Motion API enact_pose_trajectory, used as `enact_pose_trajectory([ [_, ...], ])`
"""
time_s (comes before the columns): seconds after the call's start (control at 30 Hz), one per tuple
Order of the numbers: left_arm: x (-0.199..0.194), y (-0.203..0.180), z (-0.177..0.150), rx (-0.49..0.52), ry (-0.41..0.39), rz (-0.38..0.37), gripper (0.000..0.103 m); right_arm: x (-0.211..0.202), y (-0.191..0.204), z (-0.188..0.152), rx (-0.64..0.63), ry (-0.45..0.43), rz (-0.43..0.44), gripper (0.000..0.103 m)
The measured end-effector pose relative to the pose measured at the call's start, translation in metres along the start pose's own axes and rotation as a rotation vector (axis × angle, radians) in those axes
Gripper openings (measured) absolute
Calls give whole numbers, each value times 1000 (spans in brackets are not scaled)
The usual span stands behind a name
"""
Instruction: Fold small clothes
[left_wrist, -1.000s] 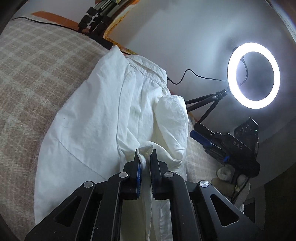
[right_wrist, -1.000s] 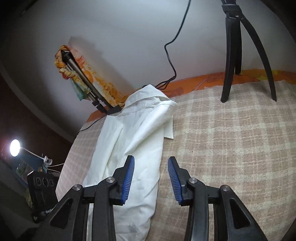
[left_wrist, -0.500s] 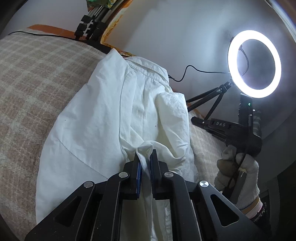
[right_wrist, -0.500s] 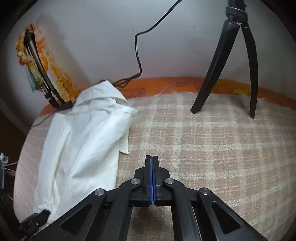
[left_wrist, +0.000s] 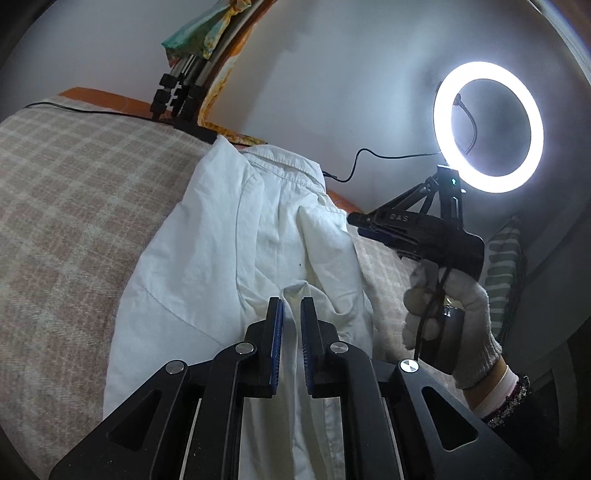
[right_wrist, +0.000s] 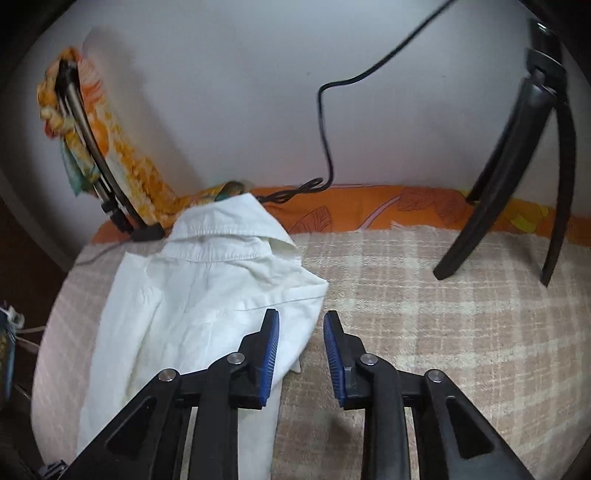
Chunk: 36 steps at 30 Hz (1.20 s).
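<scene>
So the white shirt (left_wrist: 236, 251) is lying on the bed, on top of the beige checked blanket (left_wrist: 74, 206), with its collar up at the far edge near the wall and the orange patterned sheet (right_wrist: 369, 210). It's part folded lengthwise, one side flopped over the middle.

The left tool (left_wrist: 291, 314) is nearly closed and pinching a raised ridge of the shirt fabric between its blue pads, lifted a bit off the blanket. The right tool (right_wrist: 299, 332) has just been opening, its jaws now stand partway apart with nothing pinched. Its left finger sits over the shirt's right edge and the other over bare blanket, so the edge runs in the gap.

From the left view you can see the gloved hand (left_wrist: 454, 317) gripping the right tool's handle, with a lit ring light (left_wrist: 487, 127) on a small tripod behind it. Tripod legs (right_wrist: 498, 177) stand on the blanket toward the far right corner.
</scene>
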<state>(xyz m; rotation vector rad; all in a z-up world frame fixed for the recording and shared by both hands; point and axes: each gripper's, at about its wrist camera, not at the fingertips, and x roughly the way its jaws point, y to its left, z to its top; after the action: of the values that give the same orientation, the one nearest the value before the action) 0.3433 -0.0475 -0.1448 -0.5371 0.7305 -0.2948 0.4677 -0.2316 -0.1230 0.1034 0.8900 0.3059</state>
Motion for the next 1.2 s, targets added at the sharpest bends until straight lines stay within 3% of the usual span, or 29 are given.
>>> enact_pose_trajectory([
  [0.2,-29,-5,-1,-6,5,-11,11,-62,-14,-37,21,17,77,34],
  [0.23,-38,-6,-3,1,7,-15,23,-72,-13,-48,10,22,77,34],
  [0.3,-53,-8,-7,7,13,-19,33,-92,-7,-72,-17,44,87,34],
  [0.53,-122,6,-33,57,38,2,33,-154,34,-161,-112,78,162,35],
  [0.73,-155,41,-84,95,148,76,33,-178,73,-230,-198,135,209,35],
  [0.9,-159,56,-148,134,275,86,33,-177,99,-280,-263,203,206,35],
  [0.93,-166,52,-155,170,237,85,33,-177,103,-288,-272,216,204,35],
  [1.03,-171,33,-173,286,249,90,33,-178,113,-311,-289,246,216,36],
  [1.2,-176,28,-179,336,263,83,33,-199,115,-328,-302,245,266,35],
])
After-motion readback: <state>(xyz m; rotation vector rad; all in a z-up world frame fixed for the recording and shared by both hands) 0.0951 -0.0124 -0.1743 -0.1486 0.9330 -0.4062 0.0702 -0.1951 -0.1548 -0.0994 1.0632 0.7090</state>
